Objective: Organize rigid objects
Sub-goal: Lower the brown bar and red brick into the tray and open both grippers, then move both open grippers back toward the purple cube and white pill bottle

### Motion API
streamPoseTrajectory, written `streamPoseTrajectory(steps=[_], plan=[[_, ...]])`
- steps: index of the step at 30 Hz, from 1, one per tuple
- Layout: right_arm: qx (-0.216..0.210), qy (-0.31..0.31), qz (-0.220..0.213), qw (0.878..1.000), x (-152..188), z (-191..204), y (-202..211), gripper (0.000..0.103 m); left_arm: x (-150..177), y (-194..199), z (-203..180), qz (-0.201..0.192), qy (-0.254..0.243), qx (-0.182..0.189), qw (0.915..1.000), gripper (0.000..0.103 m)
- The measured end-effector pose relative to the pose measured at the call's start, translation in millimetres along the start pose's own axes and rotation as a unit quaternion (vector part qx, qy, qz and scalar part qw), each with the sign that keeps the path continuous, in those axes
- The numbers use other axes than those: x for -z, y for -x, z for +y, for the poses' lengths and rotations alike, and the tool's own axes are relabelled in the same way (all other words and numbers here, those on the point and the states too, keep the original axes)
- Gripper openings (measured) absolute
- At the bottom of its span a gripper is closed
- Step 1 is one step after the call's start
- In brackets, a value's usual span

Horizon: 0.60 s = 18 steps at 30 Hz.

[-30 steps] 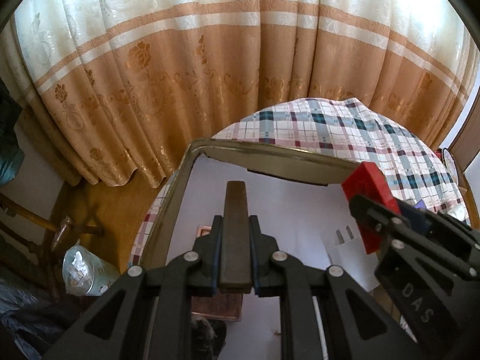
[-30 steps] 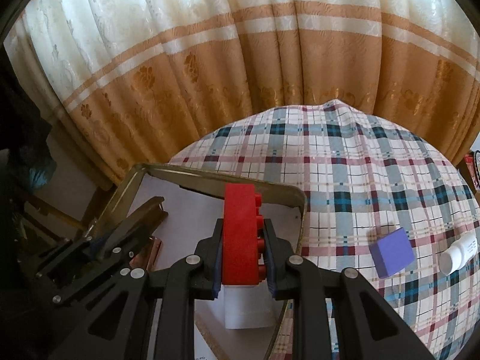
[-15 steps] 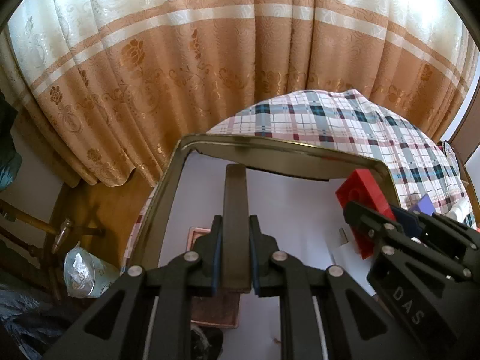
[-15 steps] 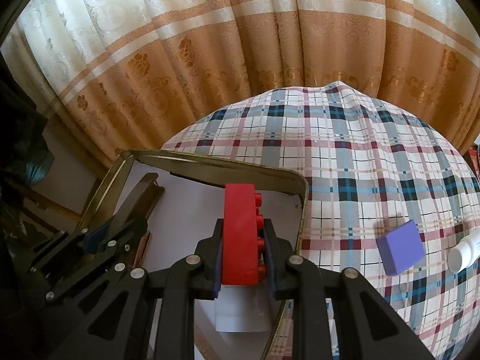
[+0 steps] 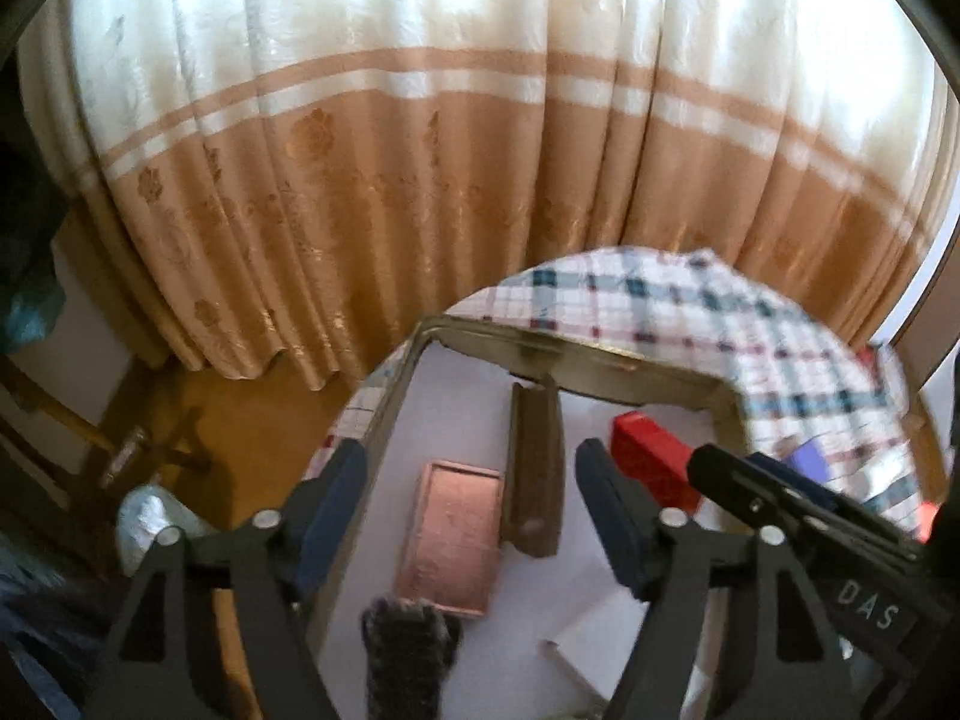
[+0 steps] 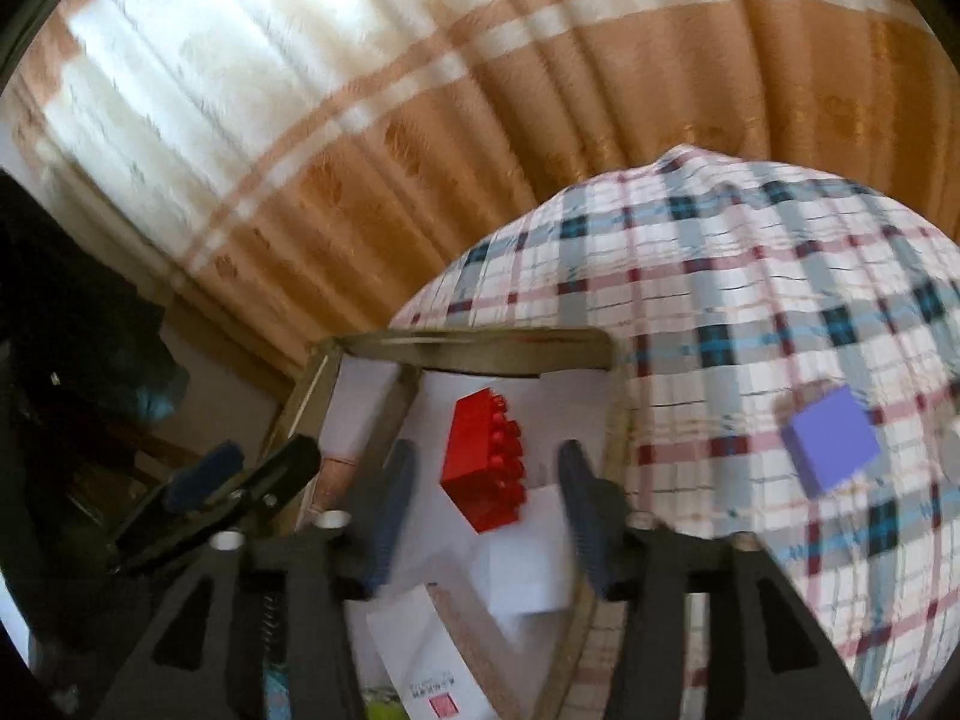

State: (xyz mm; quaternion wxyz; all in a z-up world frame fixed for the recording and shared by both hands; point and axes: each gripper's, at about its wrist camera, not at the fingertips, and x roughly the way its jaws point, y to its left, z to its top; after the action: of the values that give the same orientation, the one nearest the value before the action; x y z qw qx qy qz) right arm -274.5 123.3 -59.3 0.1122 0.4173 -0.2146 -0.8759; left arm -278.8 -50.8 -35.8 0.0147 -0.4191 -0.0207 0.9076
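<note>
- The metal tray [image 5: 648,366], sitting on the plaid-covered bench [image 6: 750,276] in front of the curtain [image 5: 420,150], now held both pieces that a second earlier were clamped above it.
- The left hand-held gripper [image 5: 465,504] had been clamped on the dark wooden bar [image 5: 534,468]; its jaws were now opening and stood apart, with the bar lying free on the tray's white liner between them, touching neither pad, just beside a copper-coloured plate [image 5: 453,540].
- The right hand-held gripper [image 6: 483,504] had been clamped on the red building block [image 6: 486,468]; its jaws were likewise opening, apart, and the block rested on its side in the tray, studs facing right, clear of both pads.
- Both drops appeared complete, so that step of the sorting looked finished.
- A purple cube [image 6: 831,438] lay out on the cloth well apart from the tray, probably the next piece to gather.
- Both views were motion-blurred, so finer detail was uncertain.
</note>
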Motion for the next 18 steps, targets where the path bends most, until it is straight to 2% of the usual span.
streamPoseTrajectory(steps=[2,5,10,13,18], plan=[[0.001,-0.002,-0.019,1.0,4.2,-2.7,11.3,0.064,4.4,6.6,0.9,-0.002,0.008,0.007,0.9999,0.083],[0.01,-0.002,-0.039,0.999,11.6,-5.2,26.8,0.066,11.6,13.7,-1.3,-0.012,0.011,-0.002,0.9999,0.096],[0.027,0.009,-0.061,0.998,21.6,-5.8,44.4,0.066,24.6,22.5,-4.1,-0.019,0.017,0.001,0.9997,0.096],[0.042,0.016,-0.069,0.997,27.6,-4.6,50.4,0.066,33.2,29.2,-6.5,-0.034,0.009,-0.009,0.9994,0.097],[0.081,0.036,-0.106,0.99,40.4,-3.6,67.2,0.066,48.2,40.1,-10.9,-0.061,-0.001,-0.021,0.9979,0.097]])
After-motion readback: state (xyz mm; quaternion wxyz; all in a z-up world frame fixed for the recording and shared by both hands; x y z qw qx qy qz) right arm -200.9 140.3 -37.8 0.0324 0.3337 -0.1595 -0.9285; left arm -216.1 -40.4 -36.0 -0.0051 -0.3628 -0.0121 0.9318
